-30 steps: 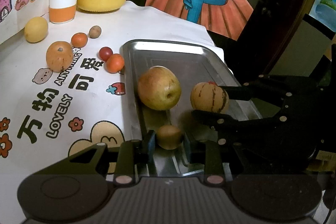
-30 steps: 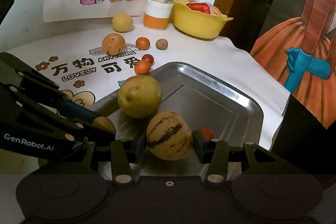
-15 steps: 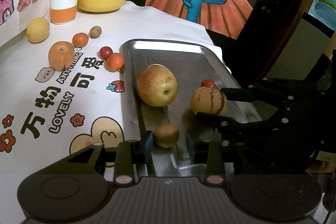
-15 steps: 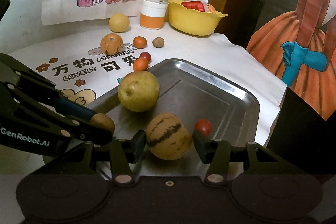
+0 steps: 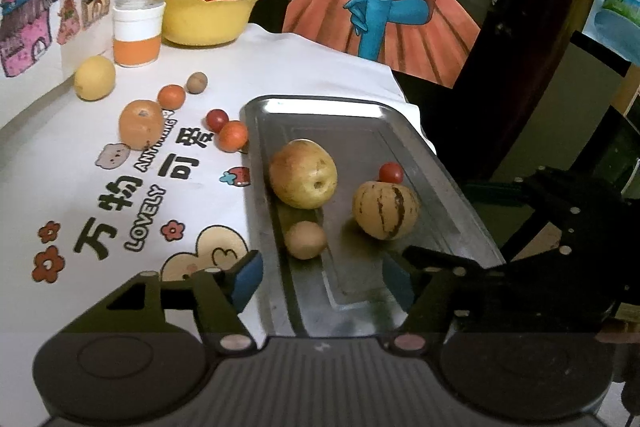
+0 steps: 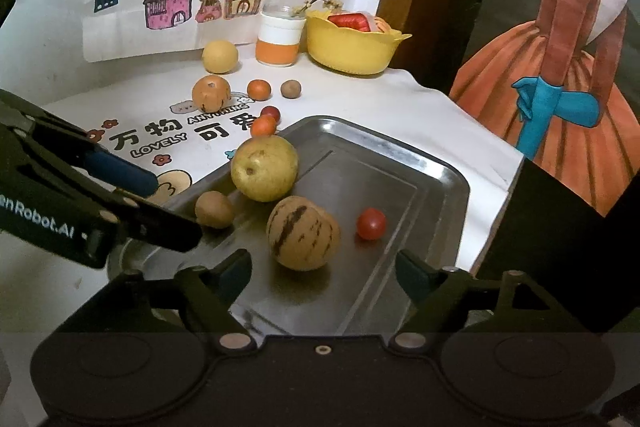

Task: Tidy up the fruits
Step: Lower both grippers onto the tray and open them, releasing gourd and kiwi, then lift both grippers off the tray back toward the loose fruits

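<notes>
Both hand-held grippers stood spread and empty. Left hand-held gripper (image 5: 320,275): jaws wide apart, small brown fruit (image 5: 305,239) lying free on the metal tray (image 5: 452,211) just ahead of the gap. Right hand-held gripper (image 6: 324,271): jaws likewise apart, striped melon-like fruit (image 6: 303,233) resting on the tray just ahead, touching neither pad.

Also on the tray: large yellow-green fruit (image 5: 303,179) beyond the brown one, cherry tomato (image 6: 371,223) ahead and right of the right hand-held gripper. Unsorted on the counter (image 5: 312,67), ahead-left of both: orange (image 5: 142,124), lemon-like fruit (image 5: 95,78), several small round fruits.

Risks, as judged:
- All fruits round, tray floor smooth; a nudge from a withdrawing finger could roll the striped fruit into the tomato or the large fruit.
- Grippers sat close together at the near tray end; reaching across for counter fruit could clip one another or the tray rim and shift the tray.
- Small fruit (image 5: 233,136) lay just beside the tray edge; hard to pinch without striking the rim.
</notes>
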Demonstrator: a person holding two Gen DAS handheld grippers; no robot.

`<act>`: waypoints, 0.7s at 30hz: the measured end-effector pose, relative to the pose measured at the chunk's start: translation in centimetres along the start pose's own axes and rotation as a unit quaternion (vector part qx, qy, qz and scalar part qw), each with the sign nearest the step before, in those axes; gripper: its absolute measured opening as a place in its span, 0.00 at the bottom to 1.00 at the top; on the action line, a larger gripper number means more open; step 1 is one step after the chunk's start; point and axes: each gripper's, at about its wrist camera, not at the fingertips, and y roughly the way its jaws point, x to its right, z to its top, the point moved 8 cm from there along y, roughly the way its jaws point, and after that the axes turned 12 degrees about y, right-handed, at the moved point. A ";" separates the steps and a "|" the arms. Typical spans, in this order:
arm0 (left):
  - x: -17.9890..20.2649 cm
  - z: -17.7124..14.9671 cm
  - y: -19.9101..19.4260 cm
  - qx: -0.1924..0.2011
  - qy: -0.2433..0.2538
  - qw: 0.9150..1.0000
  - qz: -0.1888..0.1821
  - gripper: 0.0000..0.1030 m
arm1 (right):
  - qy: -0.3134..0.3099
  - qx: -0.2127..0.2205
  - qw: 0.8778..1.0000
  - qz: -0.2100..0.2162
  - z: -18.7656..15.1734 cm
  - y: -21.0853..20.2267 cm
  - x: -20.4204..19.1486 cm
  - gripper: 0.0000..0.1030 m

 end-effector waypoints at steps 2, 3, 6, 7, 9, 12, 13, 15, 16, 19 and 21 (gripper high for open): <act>0.0 -0.1 -0.8 0.005 0.000 1.000 0.005 0.81 | 0.002 0.003 1.000 -0.004 -0.2 -0.8 -0.1 0.89; -0.1 -0.2 -1.1 0.008 -0.001 1.000 0.008 0.83 | 0.004 0.006 1.000 -0.008 -0.3 -1.2 -0.2 0.95; -0.3 -0.5 -2.1 0.009 -0.004 1.000 0.011 0.89 | 0.003 0.015 1.000 -0.012 -0.5 -2.7 -0.6 0.99; -0.5 -0.6 -2.5 0.009 -0.005 1.000 0.012 0.92 | 0.003 0.015 1.000 -0.013 -0.6 -3.1 -0.7 0.99; -0.7 -0.9 -3.3 0.011 -0.008 1.000 0.016 0.94 | 0.006 0.015 1.000 -0.016 -1.0 -3.8 -1.0 0.99; -0.8 -1.4 -4.5 0.013 -0.006 1.000 0.020 0.97 | 0.012 0.010 1.000 -0.020 -1.8 -5.0 -1.7 0.99; -0.9 -1.6 -4.9 0.014 -0.004 1.000 0.022 0.98 | 0.013 0.007 1.000 -0.022 -2.2 -5.5 -2.0 0.99; -1.1 -2.1 -5.8 0.018 -0.002 0.999 0.028 0.99 | 0.016 0.000 0.999 -0.028 -2.8 -6.2 -2.5 0.99; -1.1 -2.3 -6.2 0.020 -0.001 0.999 0.030 0.99 | 0.018 -0.004 0.999 -0.029 -3.1 -6.5 -2.8 0.99; -1.3 -3.2 -7.4 0.018 0.007 0.999 0.036 0.99 | 0.020 -0.020 0.999 -0.023 -4.0 -7.5 -3.8 0.99; -1.6 -3.8 -8.0 0.015 0.015 0.999 0.043 0.99 | 0.015 -0.027 0.999 -0.020 -4.4 -8.1 -4.6 0.99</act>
